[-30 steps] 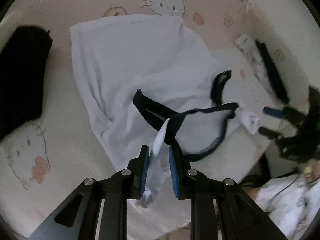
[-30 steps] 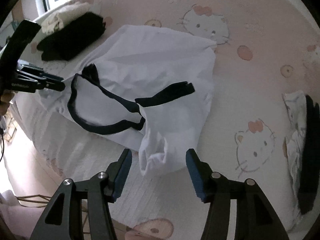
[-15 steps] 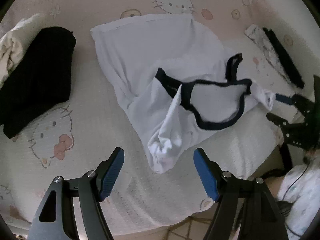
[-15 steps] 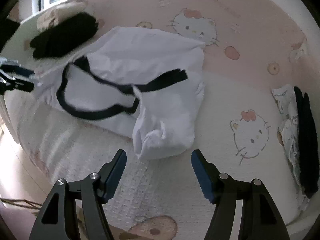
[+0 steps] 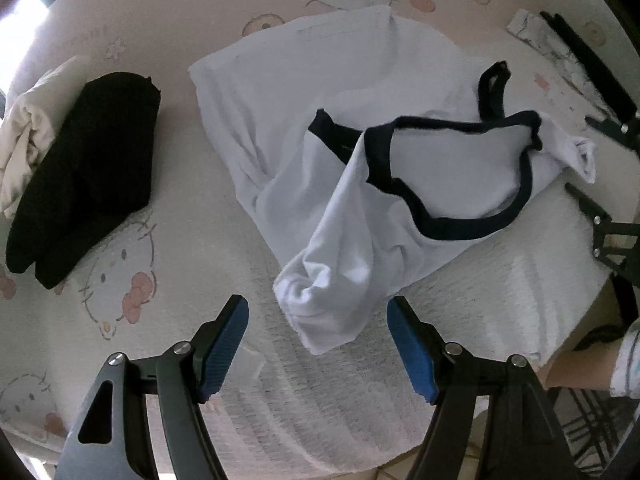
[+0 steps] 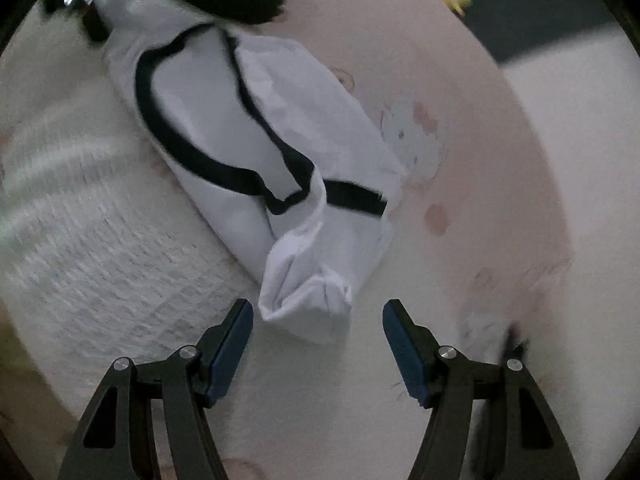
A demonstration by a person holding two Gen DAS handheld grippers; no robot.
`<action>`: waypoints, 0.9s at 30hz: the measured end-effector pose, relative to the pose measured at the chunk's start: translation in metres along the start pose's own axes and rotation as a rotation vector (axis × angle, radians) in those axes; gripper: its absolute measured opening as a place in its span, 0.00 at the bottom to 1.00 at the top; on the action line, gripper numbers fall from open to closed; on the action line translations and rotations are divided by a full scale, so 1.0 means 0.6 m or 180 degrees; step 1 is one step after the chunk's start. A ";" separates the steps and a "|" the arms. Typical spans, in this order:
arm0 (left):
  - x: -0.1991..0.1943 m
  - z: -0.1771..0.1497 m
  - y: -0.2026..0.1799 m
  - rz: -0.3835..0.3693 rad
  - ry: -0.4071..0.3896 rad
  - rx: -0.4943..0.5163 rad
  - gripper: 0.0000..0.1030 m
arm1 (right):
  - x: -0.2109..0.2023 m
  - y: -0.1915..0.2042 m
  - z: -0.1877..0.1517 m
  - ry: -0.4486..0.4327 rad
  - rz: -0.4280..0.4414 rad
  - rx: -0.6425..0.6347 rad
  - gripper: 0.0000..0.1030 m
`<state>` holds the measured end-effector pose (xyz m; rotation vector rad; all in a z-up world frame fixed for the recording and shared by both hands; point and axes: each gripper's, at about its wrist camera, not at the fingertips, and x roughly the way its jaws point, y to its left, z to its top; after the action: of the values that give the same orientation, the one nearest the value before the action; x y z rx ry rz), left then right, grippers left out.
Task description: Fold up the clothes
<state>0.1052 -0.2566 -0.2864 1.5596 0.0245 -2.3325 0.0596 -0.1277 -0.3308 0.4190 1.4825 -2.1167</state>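
My left gripper hangs with its blue-padded jaws spread wide, having just let go within the last second; nothing is pinched between them, and a bunched white sleeve end lies on the bed between and just beyond the pads. My right gripper is likewise released, jaws apart, with the other bunched end of the garment lying just ahead of them, untouched.

The garment is a white T-shirt with dark navy trim, crumpled and partly doubled over itself on a pink-and-white cartoon-cat bedsheet. Its dark neckband loops open on top; how the layers beneath lie I cannot make out. In the right wrist view the shirt is smeared by motion blur, and the print on the sheet is barely legible.

Left of the shirt lies a folded black garment, touching a cream cloth that is cut off by the lens edge. At the far right, a patterned white item with a black strip runs out of frame. My right gripper shows there too, only in part, above a sliver of my forearm.
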 end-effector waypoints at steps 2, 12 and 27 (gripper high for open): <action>0.003 -0.001 -0.003 0.0019 -0.0013 -0.0018 0.68 | 0.001 0.002 0.004 -0.0074 -0.0085 -0.0167 0.65; 0.015 -0.001 0.012 0.0021 -0.0066 -0.0142 0.63 | 0.012 -0.012 -0.004 -0.0034 0.0406 -0.0055 0.20; 0.013 0.012 0.067 -0.0294 -0.0041 -0.0381 0.40 | 0.103 -0.203 -0.076 0.0184 0.2086 0.2663 0.19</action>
<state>0.1072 -0.2979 -0.2840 1.5150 0.2336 -2.3636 -0.0628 -0.0674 -0.2853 1.0898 0.3018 -2.0481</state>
